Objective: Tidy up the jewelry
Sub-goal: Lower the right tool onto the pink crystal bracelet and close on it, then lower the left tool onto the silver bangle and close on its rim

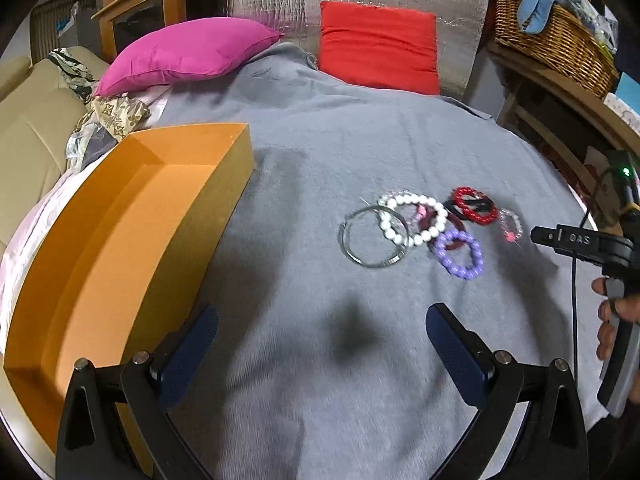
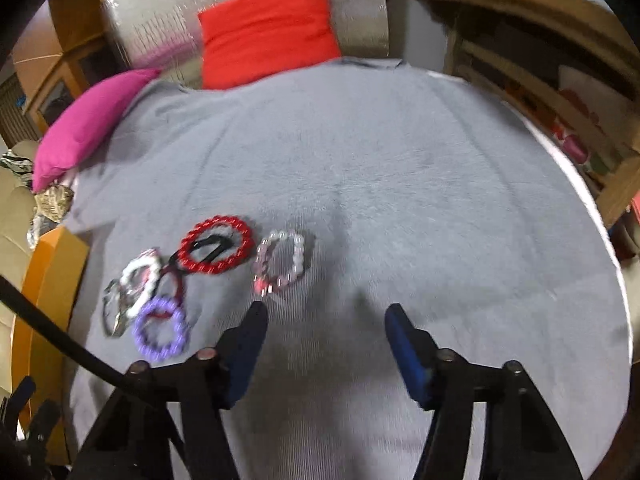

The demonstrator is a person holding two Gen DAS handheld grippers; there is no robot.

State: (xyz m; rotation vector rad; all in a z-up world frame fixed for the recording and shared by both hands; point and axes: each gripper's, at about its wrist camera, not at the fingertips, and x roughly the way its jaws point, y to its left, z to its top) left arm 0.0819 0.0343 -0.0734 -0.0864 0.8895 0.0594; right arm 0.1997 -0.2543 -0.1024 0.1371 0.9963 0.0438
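I hold both my left tool (image 1: 322, 332) and right tool (image 2: 326, 330) spread and empty above the grey-covered worktop (image 1: 304, 128), since the bracelets (image 1: 424, 226) lie heaped beside the open orange box (image 1: 132, 216), awaiting sorting.

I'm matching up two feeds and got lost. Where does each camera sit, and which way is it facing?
Left wrist: rides the left claw, facing across the grey cloth toward the pillows; orange box at left, the right claw and the person's fingers at right.
Right wrist: rides the right claw, facing the red pillow; only its own open fingers show.
Shared: bracelet pile, e.g. red bracelet, both pillows, box.
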